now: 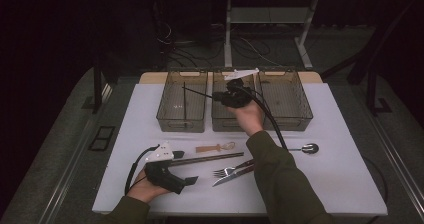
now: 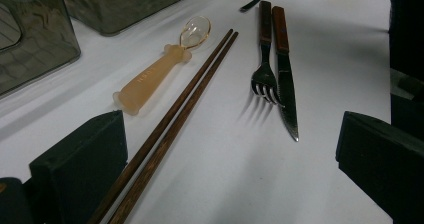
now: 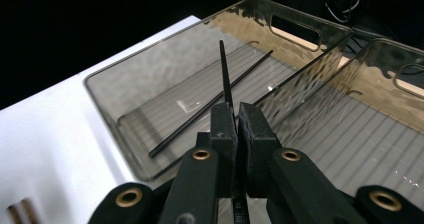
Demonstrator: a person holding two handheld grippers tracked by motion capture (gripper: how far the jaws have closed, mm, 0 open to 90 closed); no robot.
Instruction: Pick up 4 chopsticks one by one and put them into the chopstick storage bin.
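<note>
My right gripper (image 1: pixel 216 97) hovers over the middle bin (image 1: pixel 225 125), shut on a thin black chopstick (image 1: pixel 200 93) whose free end reaches out over the left bin (image 1: pixel 182 123). In the right gripper view the jaws (image 3: pixel 236 114) pinch that chopstick (image 3: pixel 224 71), and a second black chopstick (image 3: pixel 210 106) lies on the ribbed floor of the left bin (image 3: pixel 107 96). My left gripper (image 1: pixel 186 167) rests open at the table's near left. In its own view the left gripper (image 2: pixel 230 134) stands wide, with a pair of wooden chopsticks (image 2: pixel 185 104) running between its jaws untouched.
On the white table (image 1: pixel 330 174) lie wooden chopsticks (image 1: pixel 210 158), a small amber spoon (image 1: pixel 215 147), a fork (image 1: pixel 227 171), a wood-handled knife (image 1: pixel 235 176) and a metal spoon (image 1: pixel 306 148). A third bin (image 1: pixel 287 121) stands at the back right. The right forearm crosses the cutlery.
</note>
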